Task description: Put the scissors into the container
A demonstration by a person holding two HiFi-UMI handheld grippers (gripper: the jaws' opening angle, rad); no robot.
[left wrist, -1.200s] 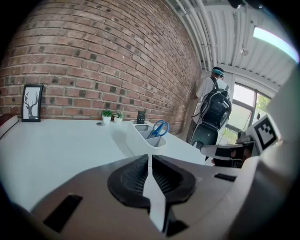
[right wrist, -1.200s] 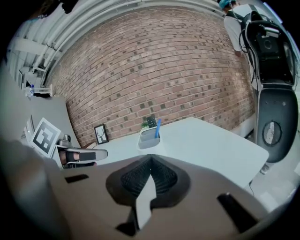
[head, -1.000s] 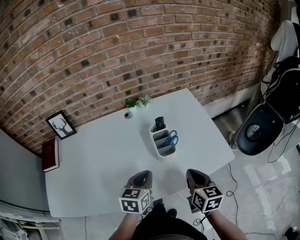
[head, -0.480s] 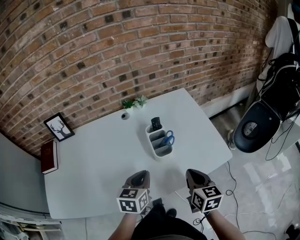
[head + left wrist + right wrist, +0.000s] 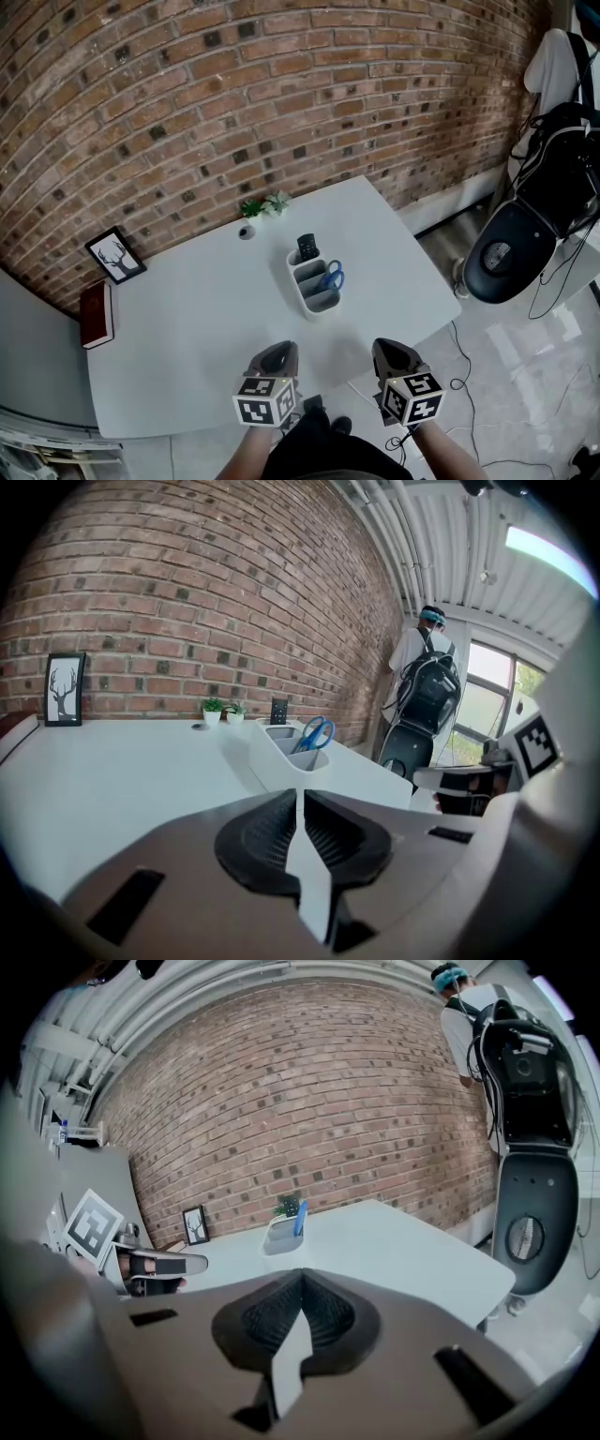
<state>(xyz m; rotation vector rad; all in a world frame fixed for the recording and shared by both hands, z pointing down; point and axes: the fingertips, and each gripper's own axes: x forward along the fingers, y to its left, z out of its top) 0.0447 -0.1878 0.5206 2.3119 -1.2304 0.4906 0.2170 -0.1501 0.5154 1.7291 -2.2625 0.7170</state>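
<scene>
Standing blue-handled scissors (image 5: 330, 276), handles up, in the white container (image 5: 319, 301)

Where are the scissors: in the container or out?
In. The scissors stand in the container, blue handles sticking up above its rim.

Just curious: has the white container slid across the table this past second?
No. The container sits just as far from the plants; only the view drifted.
</scene>
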